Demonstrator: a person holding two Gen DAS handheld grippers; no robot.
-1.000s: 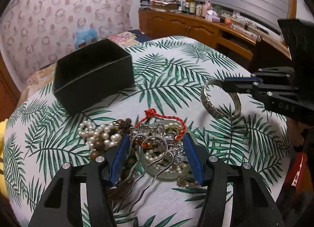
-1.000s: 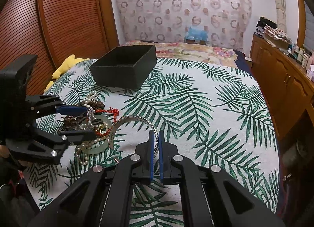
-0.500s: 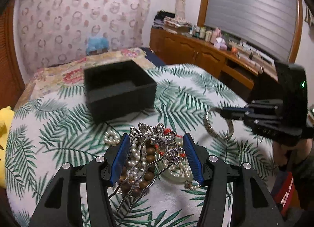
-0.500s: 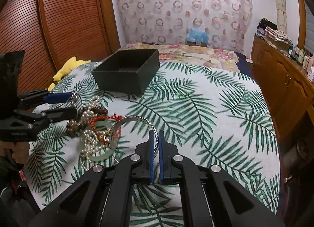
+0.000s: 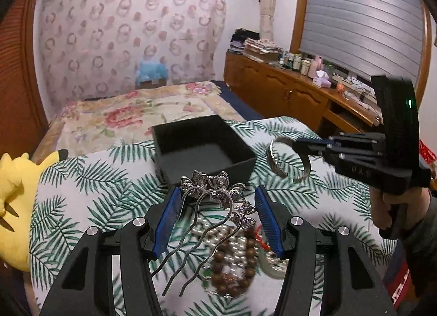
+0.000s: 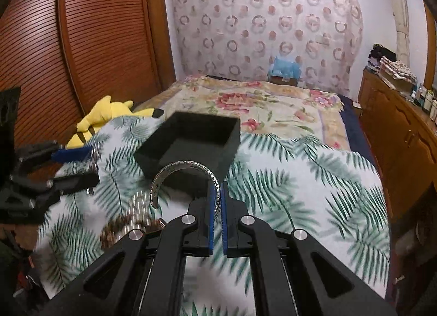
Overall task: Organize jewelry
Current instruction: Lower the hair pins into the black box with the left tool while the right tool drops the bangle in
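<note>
L claw [image 5: 217, 216] clamped on silver hair comb [image 5: 210, 193]; R claw [image 6: 216, 206] pinching cuff bangle [image 6: 185, 176] (both near black box [image 5: 202, 149]).

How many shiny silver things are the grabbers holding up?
2. A silver hair comb sits between the left gripper's pads. A silver cuff bracelet is pinched in the right gripper near the black box.

Ring-patterned curtain [image 6: 270, 29] across back wall; floral bedspread [image 6: 262, 102] on bed; slatted wooden wardrobe doors [image 6: 82, 42] left; wooden cabinets [image 5: 286, 97] under shuttered window [image 5: 363, 15] right.
</note>
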